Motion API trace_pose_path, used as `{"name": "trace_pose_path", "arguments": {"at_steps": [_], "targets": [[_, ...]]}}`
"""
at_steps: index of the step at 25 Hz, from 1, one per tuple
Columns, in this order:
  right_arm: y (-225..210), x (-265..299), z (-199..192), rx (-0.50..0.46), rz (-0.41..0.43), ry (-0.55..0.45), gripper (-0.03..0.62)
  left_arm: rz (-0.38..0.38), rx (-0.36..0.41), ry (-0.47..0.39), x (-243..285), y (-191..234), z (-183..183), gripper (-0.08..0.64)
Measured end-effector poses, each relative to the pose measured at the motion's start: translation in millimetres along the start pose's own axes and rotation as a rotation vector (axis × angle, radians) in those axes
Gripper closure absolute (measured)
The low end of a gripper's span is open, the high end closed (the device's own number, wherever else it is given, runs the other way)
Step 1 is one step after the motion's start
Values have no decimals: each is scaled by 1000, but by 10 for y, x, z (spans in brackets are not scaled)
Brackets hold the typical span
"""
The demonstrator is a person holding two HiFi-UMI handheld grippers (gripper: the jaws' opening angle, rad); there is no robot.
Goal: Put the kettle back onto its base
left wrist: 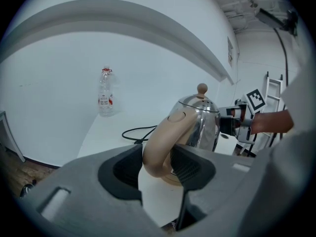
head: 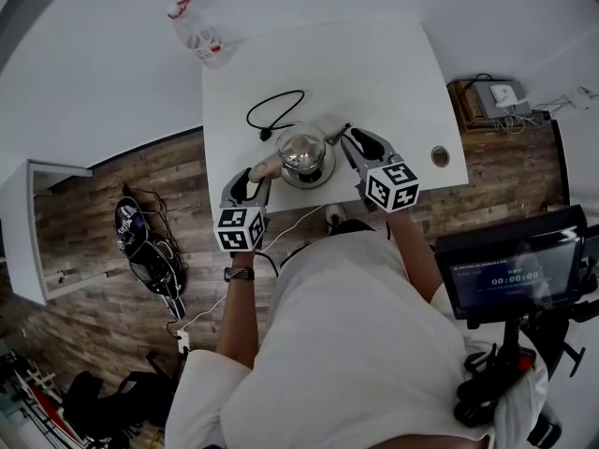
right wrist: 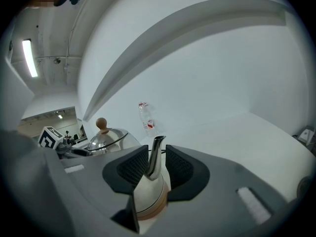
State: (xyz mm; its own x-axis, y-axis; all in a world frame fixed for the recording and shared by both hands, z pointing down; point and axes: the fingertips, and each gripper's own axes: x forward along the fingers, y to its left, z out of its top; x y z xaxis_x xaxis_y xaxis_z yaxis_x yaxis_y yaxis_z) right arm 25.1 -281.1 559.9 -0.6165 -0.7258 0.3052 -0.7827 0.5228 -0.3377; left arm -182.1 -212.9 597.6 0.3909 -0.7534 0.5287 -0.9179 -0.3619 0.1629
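From where I stand the kettle [head: 304, 152] sits on the counter [head: 374, 73] with a round base [head: 306, 181] under it, though I can't quite tell if it is fully seated.

The left claw [left wrist: 157, 164] stands wide about the kettle's tan handle [left wrist: 163, 139], and the pads seem not to press on it. The right claw [right wrist: 157, 168] is wide too, with the spout [right wrist: 155, 157] between its pads and a gap on either side.

The risk is in pulling away. A pad that drags on the handle or catches the spout could twist the kettle off its base or tip it. The power cord [head: 276, 110] loops just behind the kettle, and a snag there would tug the base.

The kettle's lid is on, knob [left wrist: 202, 88] upright, so what it holds is hidden. A clear bottle [head: 201, 36] stands well behind the kettle at the counter's far corner, and its contents are not clear to me.
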Motion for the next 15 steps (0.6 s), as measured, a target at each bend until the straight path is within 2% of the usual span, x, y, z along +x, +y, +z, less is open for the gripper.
{"name": "trace_pose_path", "arguments": {"at_steps": [11, 15], "targets": [[71, -82, 155, -10, -5, -34, 488, -7, 61, -29, -244, -60, 165, 376], [44, -115, 219, -20, -14, -44, 488, -30, 36, -91, -320, -90, 348, 376]]}}
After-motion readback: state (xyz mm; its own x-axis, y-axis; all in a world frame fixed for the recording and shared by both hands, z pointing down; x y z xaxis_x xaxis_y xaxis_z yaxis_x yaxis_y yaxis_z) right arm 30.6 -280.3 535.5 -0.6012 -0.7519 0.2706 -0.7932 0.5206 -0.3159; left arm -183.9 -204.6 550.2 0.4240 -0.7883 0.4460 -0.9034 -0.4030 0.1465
